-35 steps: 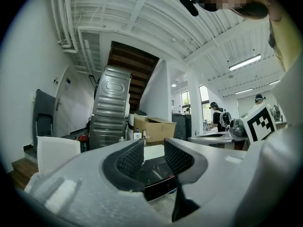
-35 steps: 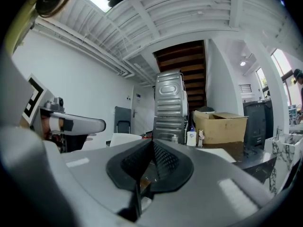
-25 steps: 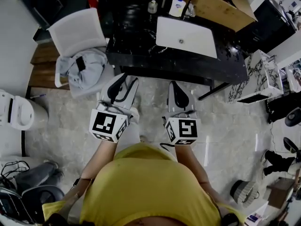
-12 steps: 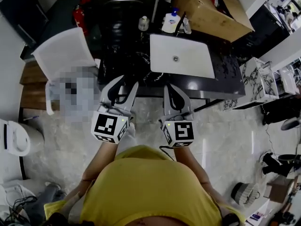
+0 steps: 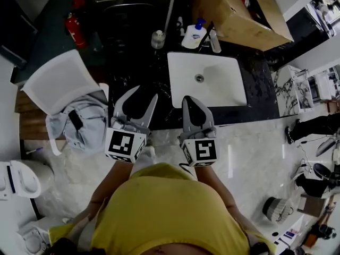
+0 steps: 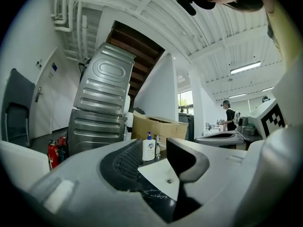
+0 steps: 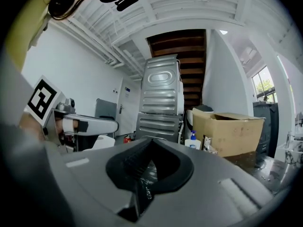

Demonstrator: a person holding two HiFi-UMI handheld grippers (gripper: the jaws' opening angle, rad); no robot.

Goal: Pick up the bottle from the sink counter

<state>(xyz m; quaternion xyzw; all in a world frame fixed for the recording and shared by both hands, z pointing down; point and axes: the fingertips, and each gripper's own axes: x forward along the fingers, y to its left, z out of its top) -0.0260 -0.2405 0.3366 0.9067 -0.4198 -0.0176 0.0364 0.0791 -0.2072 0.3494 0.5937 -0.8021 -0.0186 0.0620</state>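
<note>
Two-handed: holds left gripper (image 5: 137,97) and right gripper (image 5: 192,101) over the desk's (image 5: 260,89) near edge, at the sink's (image 5: 228,70) 7 o'clock. Opens left jaws, part-wide, nothing between; presses right jaws together, empty. Finds pump bottle (image 5: 194,36) upright on the desk at the sink's 11 o'clock, just beside the faucet (image 5: 214,41), well apart from both.

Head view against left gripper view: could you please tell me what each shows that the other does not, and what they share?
Only the head view shows the grey bag on the white chair and the pale floor. Only the left gripper view shows a distant standing person, a ceiling light strip and the wooden stair underside. Both show the pump bottle, the white sink basin, the cardboard box and the red fire extinguisher.
</note>
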